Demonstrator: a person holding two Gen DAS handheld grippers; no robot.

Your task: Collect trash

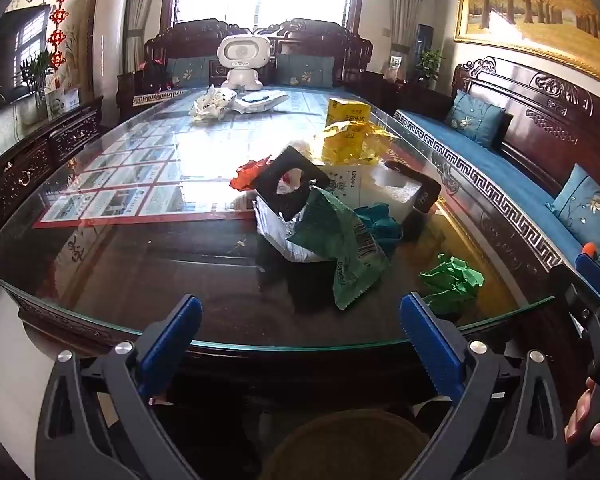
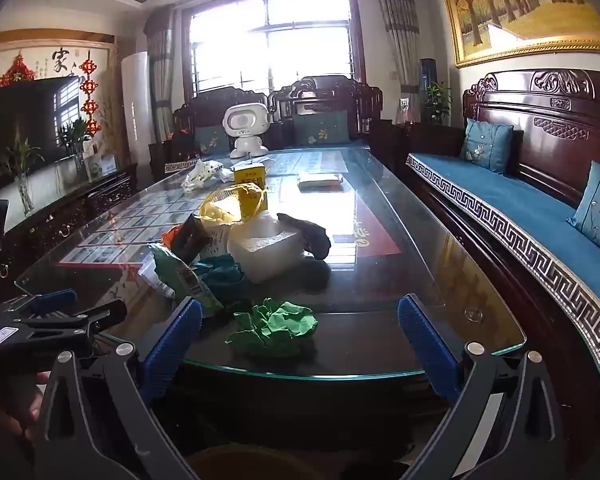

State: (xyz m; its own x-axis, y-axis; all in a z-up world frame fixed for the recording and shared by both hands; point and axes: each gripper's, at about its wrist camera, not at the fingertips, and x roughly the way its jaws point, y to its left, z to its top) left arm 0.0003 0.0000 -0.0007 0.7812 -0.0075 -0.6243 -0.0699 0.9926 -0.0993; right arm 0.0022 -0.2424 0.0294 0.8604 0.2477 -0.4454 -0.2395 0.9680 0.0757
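Note:
A heap of trash lies on the glass-topped table (image 1: 120,280): a green foil wrapper (image 1: 352,252), white foam block (image 1: 396,192), black foam piece (image 1: 292,180), red paper (image 1: 248,174), yellow carton (image 1: 348,114) and gold foil (image 1: 352,142). A crumpled green paper ball (image 1: 452,280) (image 2: 276,326) sits nearest the front edge. My left gripper (image 1: 300,332) hangs open before the table edge, nothing between its blue pads. My right gripper (image 2: 300,332) is open too, just short of the green ball. A round brown bin rim (image 1: 348,440) shows below the left gripper.
Crumpled white paper (image 1: 212,104) and a white toy robot (image 1: 242,62) sit at the table's far end. A carved bench with blue cushions (image 2: 520,208) runs along the right. A dark cabinet (image 1: 32,160) with plants stands left. A flat white packet (image 2: 320,180) lies mid-table.

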